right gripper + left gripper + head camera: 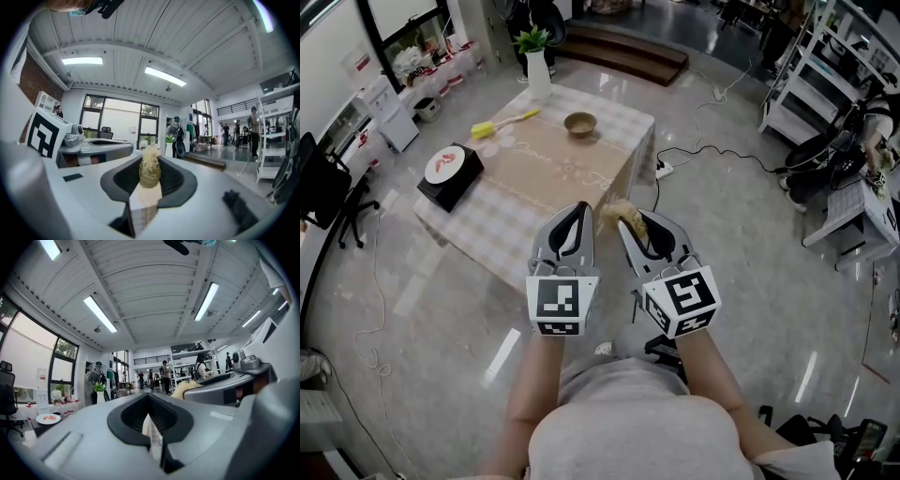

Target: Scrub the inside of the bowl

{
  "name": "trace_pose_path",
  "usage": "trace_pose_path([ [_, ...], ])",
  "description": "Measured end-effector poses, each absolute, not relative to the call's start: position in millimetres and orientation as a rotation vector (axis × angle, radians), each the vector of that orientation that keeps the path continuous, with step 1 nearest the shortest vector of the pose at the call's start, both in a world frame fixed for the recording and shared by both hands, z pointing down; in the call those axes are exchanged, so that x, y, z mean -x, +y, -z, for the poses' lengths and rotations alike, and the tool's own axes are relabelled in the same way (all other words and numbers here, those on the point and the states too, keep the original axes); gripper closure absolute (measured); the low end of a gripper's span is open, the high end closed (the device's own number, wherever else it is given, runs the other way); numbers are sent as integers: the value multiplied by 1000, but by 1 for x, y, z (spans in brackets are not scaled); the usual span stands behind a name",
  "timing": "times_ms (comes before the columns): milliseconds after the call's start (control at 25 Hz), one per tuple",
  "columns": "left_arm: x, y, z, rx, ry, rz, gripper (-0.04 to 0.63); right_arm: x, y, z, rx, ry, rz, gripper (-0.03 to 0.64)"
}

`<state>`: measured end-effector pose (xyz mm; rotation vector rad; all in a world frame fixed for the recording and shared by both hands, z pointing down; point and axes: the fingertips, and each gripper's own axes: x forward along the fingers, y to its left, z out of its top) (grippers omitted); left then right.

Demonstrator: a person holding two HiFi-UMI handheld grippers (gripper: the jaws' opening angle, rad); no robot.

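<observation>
Bowl (579,123) on checked table (572,183), vase (538,77) holding plant (532,39), right gripper (630,222) clamping scrubber (150,165)

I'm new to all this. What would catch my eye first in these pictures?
Two grey grippers with black-and-white marker cubes fill the foreground: the left gripper shut and empty, the right gripper clamped on a straw-coloured scrubber. Beyond them stands a checked table with a small bowl near its far edge and a yellow brush beside it.
</observation>
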<state>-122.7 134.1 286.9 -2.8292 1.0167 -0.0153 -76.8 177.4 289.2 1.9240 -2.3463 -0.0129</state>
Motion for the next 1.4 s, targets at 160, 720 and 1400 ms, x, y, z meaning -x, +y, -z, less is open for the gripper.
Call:
trace_pose_path([
  [160, 114, 124, -291, 2841, 995, 37, 595, 64, 165, -295, -1943, -2330, -22, 520],
  [720, 77, 47, -310, 2829, 1067, 84, 595, 13, 88, -314, -1909, -2344, -49, 519],
  [1400, -7, -72, -329, 2820, 1246, 157, 595, -78, -39, -323, -1759, -2475, -104, 518],
])
